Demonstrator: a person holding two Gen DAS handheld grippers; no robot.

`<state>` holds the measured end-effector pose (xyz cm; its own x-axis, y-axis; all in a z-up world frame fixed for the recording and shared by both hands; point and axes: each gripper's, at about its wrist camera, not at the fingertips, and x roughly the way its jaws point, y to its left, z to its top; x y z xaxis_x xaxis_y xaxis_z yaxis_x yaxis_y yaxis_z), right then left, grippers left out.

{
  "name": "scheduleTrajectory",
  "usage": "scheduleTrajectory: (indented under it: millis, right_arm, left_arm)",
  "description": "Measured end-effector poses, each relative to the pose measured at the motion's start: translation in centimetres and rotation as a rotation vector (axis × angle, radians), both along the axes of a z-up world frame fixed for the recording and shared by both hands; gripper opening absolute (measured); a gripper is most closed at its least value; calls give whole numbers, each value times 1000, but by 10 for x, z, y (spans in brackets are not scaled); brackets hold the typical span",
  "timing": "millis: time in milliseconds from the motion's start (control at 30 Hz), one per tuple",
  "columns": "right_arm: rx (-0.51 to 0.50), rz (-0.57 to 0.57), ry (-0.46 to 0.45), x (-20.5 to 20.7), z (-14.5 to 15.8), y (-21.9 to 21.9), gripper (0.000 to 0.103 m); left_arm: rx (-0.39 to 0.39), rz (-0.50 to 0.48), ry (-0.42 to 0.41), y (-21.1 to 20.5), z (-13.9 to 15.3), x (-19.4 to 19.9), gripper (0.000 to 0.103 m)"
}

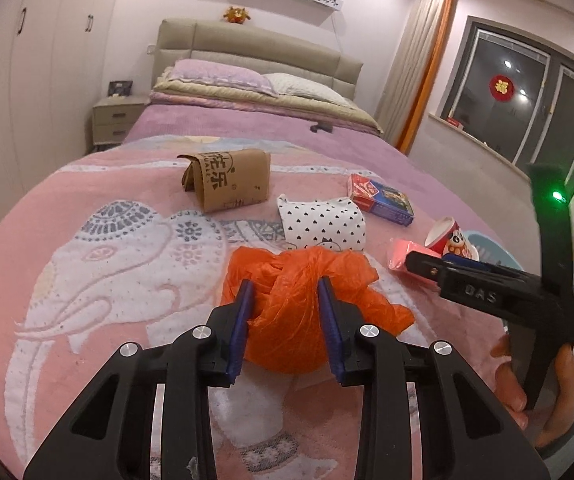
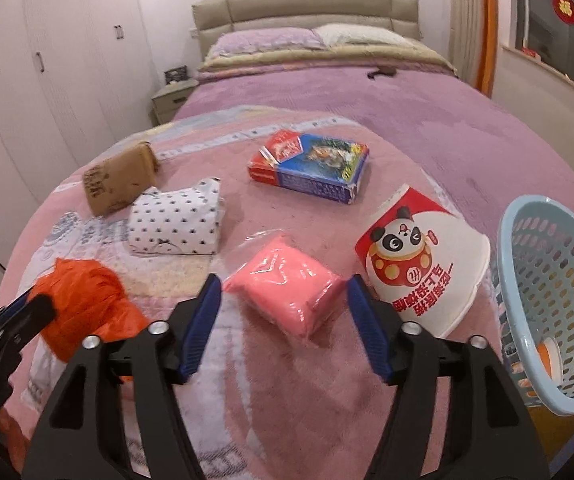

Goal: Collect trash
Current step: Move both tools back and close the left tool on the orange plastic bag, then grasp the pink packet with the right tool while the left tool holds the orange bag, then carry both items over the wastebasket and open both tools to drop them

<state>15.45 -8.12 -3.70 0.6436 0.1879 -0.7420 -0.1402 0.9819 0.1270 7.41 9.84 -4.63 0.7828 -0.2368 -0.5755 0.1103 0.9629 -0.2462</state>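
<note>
Bed clutter — cup beside basket.

crinkled plastic bag, fuzzy cloth blanket

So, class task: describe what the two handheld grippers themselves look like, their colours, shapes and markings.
The left gripper and right gripper match: black plastic linkage arms with cut-out openings, silver round bolts at the joints, and ribbed blue pads on the fingers. The right one's body shows raised letters and a green light. A grey cuff shows at the hand.
</note>
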Motion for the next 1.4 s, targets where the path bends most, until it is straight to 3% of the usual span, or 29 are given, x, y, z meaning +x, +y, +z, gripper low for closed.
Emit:
scheduleTrajectory:
  millis: [200, 233, 267, 333, 567, 733, 1100, 1400]
  right_arm:
    - [-6, -3, 47, 14, -8, 6, 64]
    - [-15, -3, 50, 15, -9, 7, 62]
    - [-19, 0, 54, 15, -10, 8, 52]
    - [-30, 8, 56, 15, -11, 11, 49]
    - [-3, 34, -4, -5, 2, 10, 45]
    - [0, 12, -66, -23, 26, -6, 45]
    - [10, -123, -234, -50, 88, -82, 45]
    - [17, -301, -275, -60, 102, -171, 45]
  left_arm:
    - [12, -1, -7, -3, 0, 0, 32]
    - [14, -1, -8, -3, 0, 0, 32]
    - [16, -1, -9, -3, -1, -1, 32]
    - [21, 0, -11, -3, -1, -1, 32]
    - [19, 2, -18, -5, 6, -5, 31]
    - [-5, -39, -68, -17, 29, -11, 31]
    - [21, -216, -193, -93, 89, 2, 31]
    - [46, -371, -179, -186, 94, 35, 31]
